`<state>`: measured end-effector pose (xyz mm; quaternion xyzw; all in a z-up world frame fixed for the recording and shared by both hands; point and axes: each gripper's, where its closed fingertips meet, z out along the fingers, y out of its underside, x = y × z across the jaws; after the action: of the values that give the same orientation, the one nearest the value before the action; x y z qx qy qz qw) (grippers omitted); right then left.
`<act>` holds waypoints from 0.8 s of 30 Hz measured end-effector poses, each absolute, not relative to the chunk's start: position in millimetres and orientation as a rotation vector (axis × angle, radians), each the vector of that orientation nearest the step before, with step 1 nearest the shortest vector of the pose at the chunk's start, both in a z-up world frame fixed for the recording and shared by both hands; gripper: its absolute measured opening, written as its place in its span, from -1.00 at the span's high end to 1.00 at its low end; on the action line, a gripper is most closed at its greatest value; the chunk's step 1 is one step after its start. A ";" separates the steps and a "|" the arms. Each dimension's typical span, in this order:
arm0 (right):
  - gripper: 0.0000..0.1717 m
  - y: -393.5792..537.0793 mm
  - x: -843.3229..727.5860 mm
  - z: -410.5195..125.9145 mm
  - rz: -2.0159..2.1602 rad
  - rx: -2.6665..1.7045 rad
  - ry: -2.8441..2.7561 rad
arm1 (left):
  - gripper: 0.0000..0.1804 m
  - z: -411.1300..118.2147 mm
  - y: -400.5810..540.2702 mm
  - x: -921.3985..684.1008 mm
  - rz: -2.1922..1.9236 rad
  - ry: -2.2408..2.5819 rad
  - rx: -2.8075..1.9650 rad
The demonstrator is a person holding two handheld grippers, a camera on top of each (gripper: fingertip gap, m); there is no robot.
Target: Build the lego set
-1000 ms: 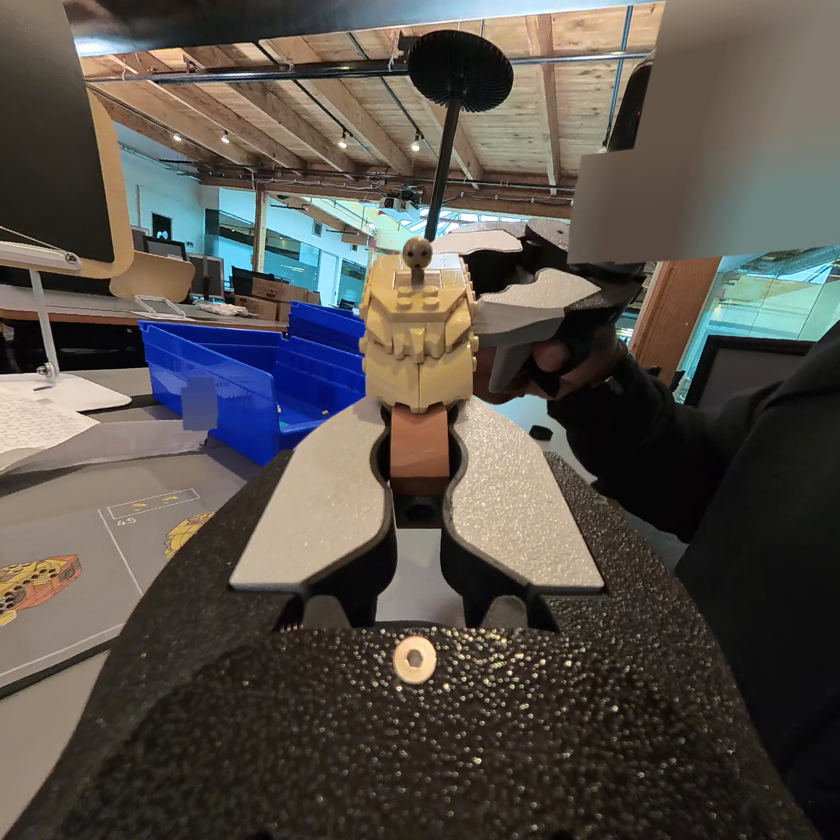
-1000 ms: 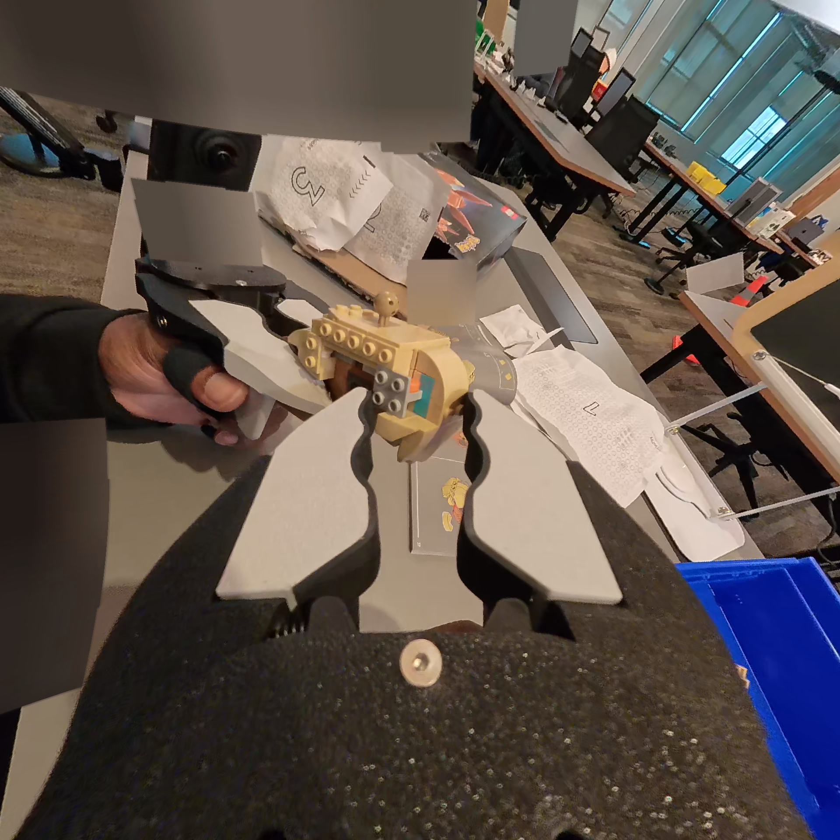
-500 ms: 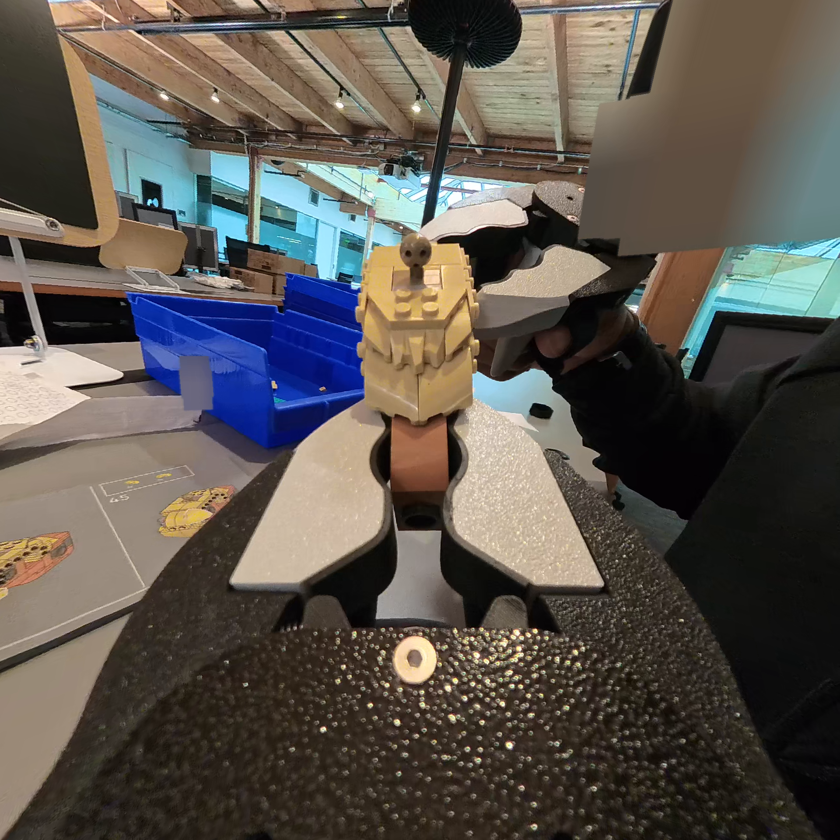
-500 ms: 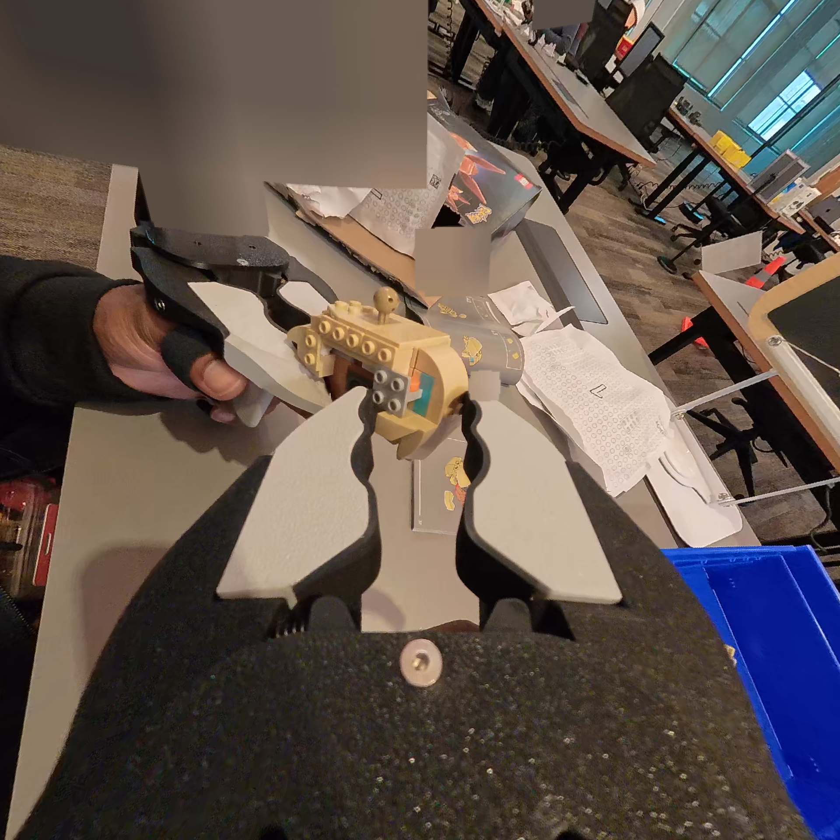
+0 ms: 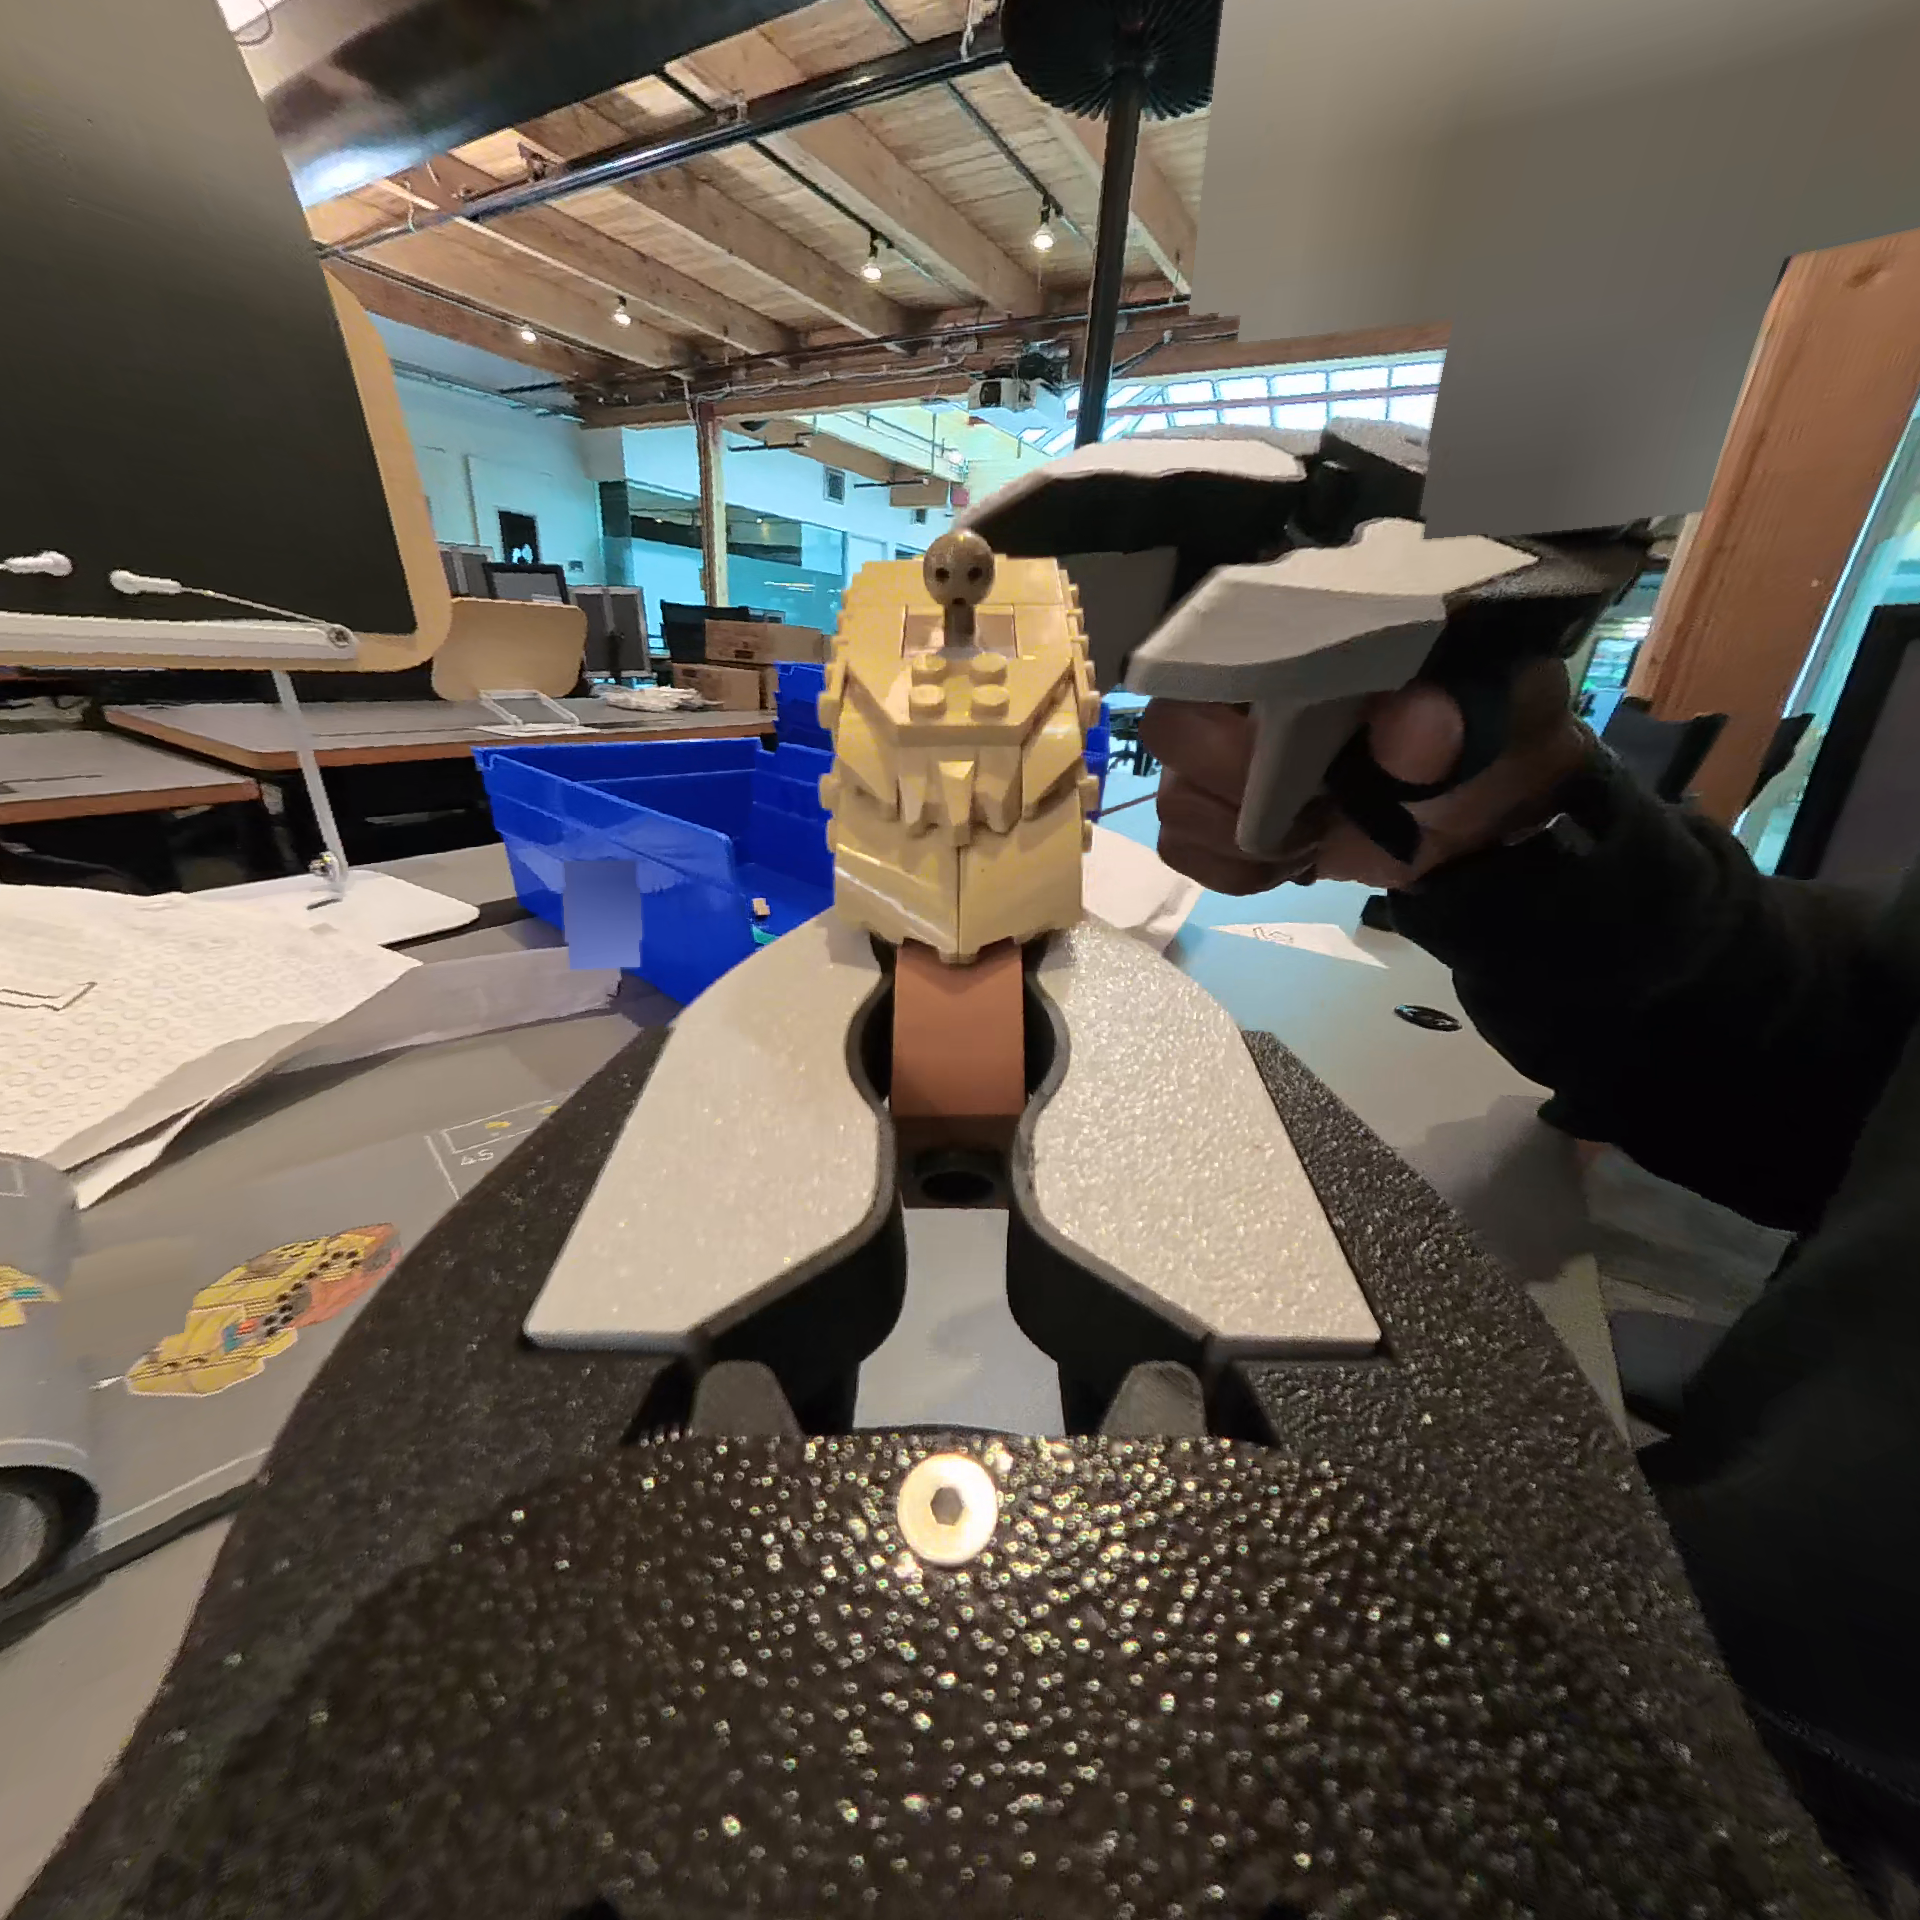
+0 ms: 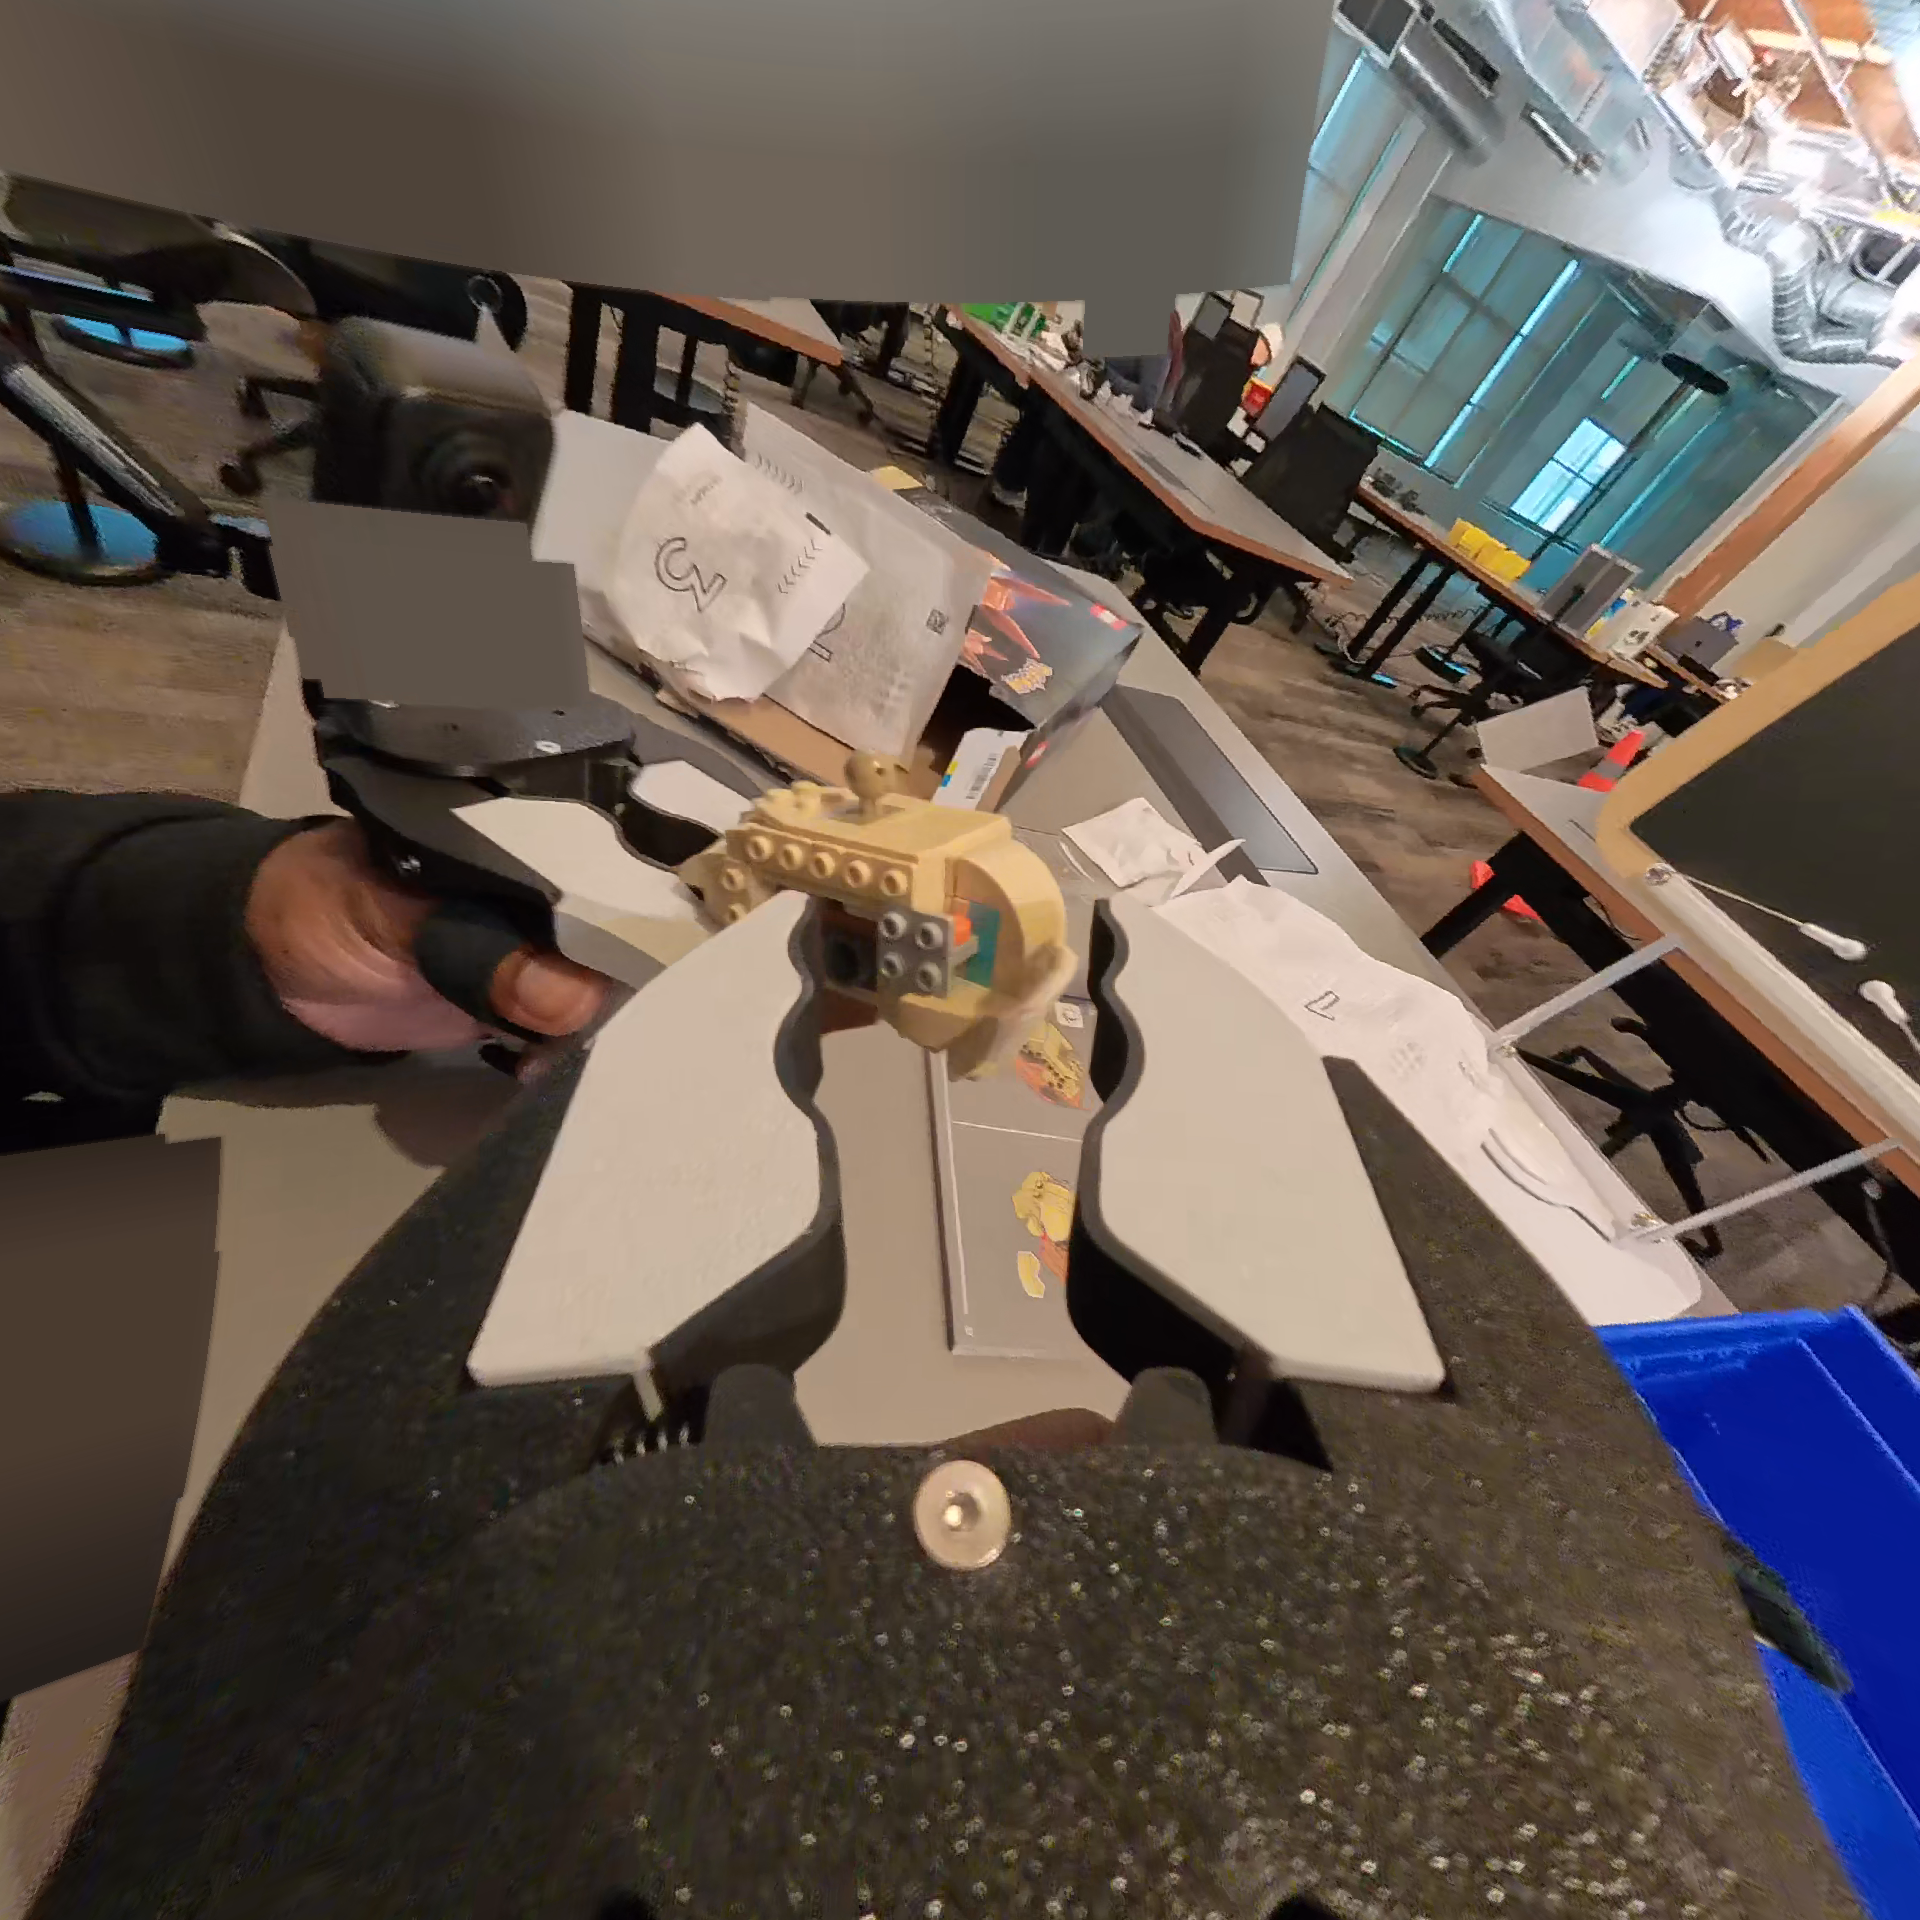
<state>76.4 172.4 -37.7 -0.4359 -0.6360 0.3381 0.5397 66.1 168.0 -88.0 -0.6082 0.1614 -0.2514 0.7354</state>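
Two tongs meet over a grey table (image 6: 312,1226). The left gripper (image 5: 958,997) is clamped on the brown block at the base of a tan brick model (image 5: 958,790), both fingers (image 5: 769,1101) pressed against the block's sides, so the model stands upright just past its tips, a small round knob on its top. The right gripper (image 6: 951,997) has its jaws spread wide, with nothing between its pads; in its own view the tan brick model (image 6: 883,894) hangs just ahead of its tips, nearer its left finger, and whether that finger touches the model I cannot tell. A grey studded plate and a bit of orange and teal show on the model's side facing this gripper.

Below the right gripper's open jaws lies an instruction booklet (image 6: 1013,1247) with pictures of yellow models. To its right, white printed paper sheets (image 6: 1351,1029) spread over the table, and a blue bin (image 6: 1787,1455) sits at its near right. Beyond the left gripper's tips, left of the model, a blue bin (image 5: 644,831) stands on the table. Farther off, behind the model in the right wrist view, a dark printed box (image 6: 1049,644) lies under more paper.
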 end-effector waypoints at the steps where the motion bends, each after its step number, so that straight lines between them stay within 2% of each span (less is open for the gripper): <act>1: 0.42 174.6 75.8 -39.8 0.782 -1.042 -1.515 | 0.80 -87.6 167.5 66.1 -0.542 0.363 -1.333; 5: 0.45 172.1 72.8 -47.9 0.740 -1.027 -1.537 | 0.80 -88.3 166.7 69.3 -0.503 0.393 -1.337; 9: 0.57 177.4 74.1 -50.8 0.656 -1.010 -1.525 | 0.81 -91.3 166.2 69.9 -0.483 0.413 -1.358; 24: 0.58 179.4 77.3 -60.5 0.594 -1.016 -1.558 | 0.81 -99.2 167.4 73.5 -0.485 0.433 -1.406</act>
<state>77.3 179.4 -60.5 -0.4311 -0.6611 0.2520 0.5600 73.5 167.4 -99.2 -0.6348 0.1956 -0.2188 0.7148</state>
